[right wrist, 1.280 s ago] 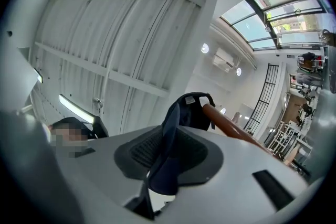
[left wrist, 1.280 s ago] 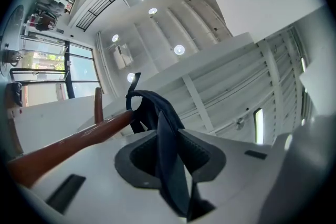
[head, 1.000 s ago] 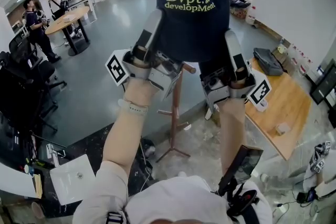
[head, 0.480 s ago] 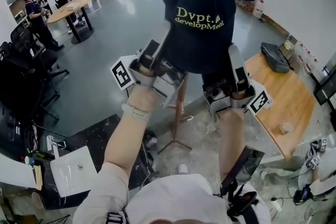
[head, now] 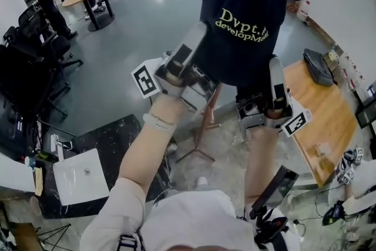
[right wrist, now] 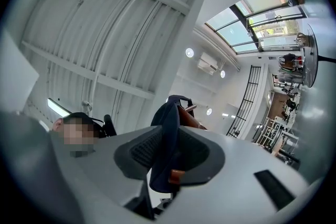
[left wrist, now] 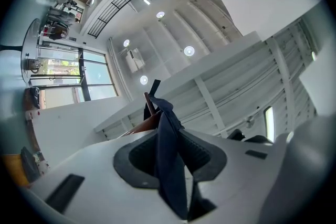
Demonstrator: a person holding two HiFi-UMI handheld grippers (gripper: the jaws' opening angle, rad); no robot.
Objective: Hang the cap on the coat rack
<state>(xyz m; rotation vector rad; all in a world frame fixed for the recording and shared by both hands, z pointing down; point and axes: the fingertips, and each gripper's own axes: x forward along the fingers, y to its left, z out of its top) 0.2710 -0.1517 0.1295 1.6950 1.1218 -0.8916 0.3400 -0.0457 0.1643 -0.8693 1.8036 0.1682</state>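
We hold the dark cap (head: pixel 244 14) up high, over the top of the wooden coat rack (head: pixel 201 126). Our left gripper (head: pixel 195 49) has its jaws closed tight on the cap's cloth at one side, and our right gripper (head: pixel 274 67) pinches the cloth at the other side. In both gripper views, a brown peg shows just beside the cloth.

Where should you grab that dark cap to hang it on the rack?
By its lower edge, on opposite sides, from below. The cap faces opening-down, and its thin cloth edge suits a pinch; the left tongs and right tongs hold it so, leaving the crown free for the coat rack.
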